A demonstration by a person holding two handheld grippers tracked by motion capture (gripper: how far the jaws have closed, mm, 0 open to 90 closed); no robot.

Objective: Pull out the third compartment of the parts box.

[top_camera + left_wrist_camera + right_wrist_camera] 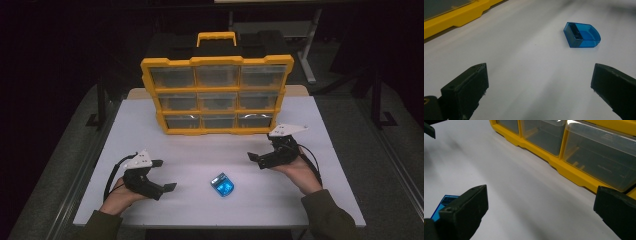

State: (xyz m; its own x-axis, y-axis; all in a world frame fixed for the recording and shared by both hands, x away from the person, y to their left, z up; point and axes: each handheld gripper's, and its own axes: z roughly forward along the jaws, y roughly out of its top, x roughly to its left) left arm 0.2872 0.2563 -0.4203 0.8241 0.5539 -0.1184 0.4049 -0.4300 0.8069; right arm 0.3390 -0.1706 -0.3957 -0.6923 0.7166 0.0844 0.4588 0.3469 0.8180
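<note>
A small blue plastic bin [222,184] lies on the white table [200,205], toward the near edge, and every place here is told from it. It rests on its side or back, its open dark end showing in the left gripper view [581,35], with one end rounded and the other square. Nothing touches it.

To its left, near but apart, the left gripper [162,175] sits low over the table in the person's left hand [120,196]. Its two black jaws stand wide apart with bare tabletop between them, and they point toward the bin, which lies ahead and off toward the right jaw in that gripper's own view.

To the bin's right and a little farther back, the right gripper [257,161] is held in the person's right hand [300,172], a dark green sleeve [327,215] behind it. Its jaws are also spread wide and hold nothing. In the right gripper view a corner of the bin [445,201] peeks out beside the left jaw.

Beyond the bin, well apart from it, a yellow organizer case [216,95] stands upright across the table's far half, its handle [216,38] on top. Its front shows nine clear drawers [217,76] in three rows of three, all pushed in; their contents cannot be made out.
</note>
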